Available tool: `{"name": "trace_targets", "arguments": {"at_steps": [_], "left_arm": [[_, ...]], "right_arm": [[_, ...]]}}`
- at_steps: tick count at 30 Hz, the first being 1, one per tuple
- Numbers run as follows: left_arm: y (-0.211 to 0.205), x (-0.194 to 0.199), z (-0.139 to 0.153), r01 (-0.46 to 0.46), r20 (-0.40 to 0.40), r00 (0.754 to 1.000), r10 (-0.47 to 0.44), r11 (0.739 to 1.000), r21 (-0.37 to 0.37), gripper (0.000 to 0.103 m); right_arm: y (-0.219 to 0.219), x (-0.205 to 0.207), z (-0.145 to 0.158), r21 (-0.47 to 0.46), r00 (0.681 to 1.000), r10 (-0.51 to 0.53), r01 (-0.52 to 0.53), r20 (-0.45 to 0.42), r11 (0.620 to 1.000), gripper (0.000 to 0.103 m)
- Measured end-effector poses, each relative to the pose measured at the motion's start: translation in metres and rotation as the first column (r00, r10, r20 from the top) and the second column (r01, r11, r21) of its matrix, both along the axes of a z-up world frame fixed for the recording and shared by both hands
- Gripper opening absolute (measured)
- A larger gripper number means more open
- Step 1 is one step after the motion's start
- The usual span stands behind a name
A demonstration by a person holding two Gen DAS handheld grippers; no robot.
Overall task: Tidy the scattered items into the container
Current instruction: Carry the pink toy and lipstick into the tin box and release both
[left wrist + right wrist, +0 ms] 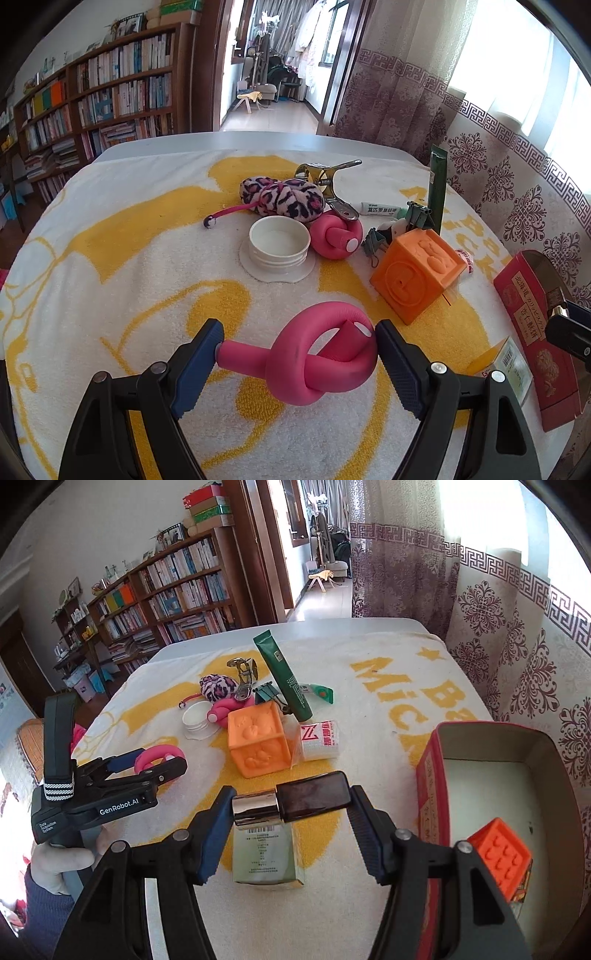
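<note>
My left gripper (pixel 297 350) is shut on a knotted pink foam curler (pixel 317 358), held just above the towel; it also shows in the right wrist view (pixel 157 757). My right gripper (pixel 291 806) is shut on a dark lipstick tube with a silver end (pixel 295 803), held above a pale green carton (pixel 264 853). The red tin container (pixel 436 771) stands open at the right with an orange-red brick (pixel 498 856) inside. In the left wrist view the tin (pixel 532 325) is at the right edge.
Scattered on the yellow-and-white towel (pixel 110 258): an orange cube (pixel 417 273), a second pink curler (pixel 336 236), a white lid (pixel 279 243), a leopard plush (pixel 284 199), a metal clamp (pixel 325 177), binder clips (pixel 417 214), a green tube (pixel 284 675), a tissue pack (pixel 319 738).
</note>
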State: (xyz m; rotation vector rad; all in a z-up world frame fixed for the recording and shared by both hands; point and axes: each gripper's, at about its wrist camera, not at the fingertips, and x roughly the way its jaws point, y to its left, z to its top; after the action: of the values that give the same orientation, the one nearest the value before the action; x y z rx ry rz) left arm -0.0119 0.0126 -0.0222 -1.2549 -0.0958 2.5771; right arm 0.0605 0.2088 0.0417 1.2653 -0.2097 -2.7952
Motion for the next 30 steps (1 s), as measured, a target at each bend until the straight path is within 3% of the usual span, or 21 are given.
{"name": "trace_targets", "arguments": {"at_steps": [9, 17, 30], "left_arm": [[0.007, 0.002, -0.004, 0.015, 0.008, 1.000, -0.015, 1.000, -0.012, 0.085], [0.006, 0.013, 0.015, -0.001, -0.016, 1.000, 0.002, 0.998, 0.063, 0.085], [0.073, 0.050, 0.051, 0.149, -0.079, 0.986, -0.144, 0.987, 0.065, 0.085]], "right_arm": [[0.072, 0.067, 0.011, -0.008, 0.983, -0.180, 0.180, -0.038, 0.984, 0.065], [0.128, 0.115, -0.007, -0.006, 0.941, -0.337, 0.337, 0.010, 0.942, 0.066], [0.140, 0.125, -0.017, 0.025, 0.940, -0.341, 0.340, 0.005, 0.940, 0.069]]}}
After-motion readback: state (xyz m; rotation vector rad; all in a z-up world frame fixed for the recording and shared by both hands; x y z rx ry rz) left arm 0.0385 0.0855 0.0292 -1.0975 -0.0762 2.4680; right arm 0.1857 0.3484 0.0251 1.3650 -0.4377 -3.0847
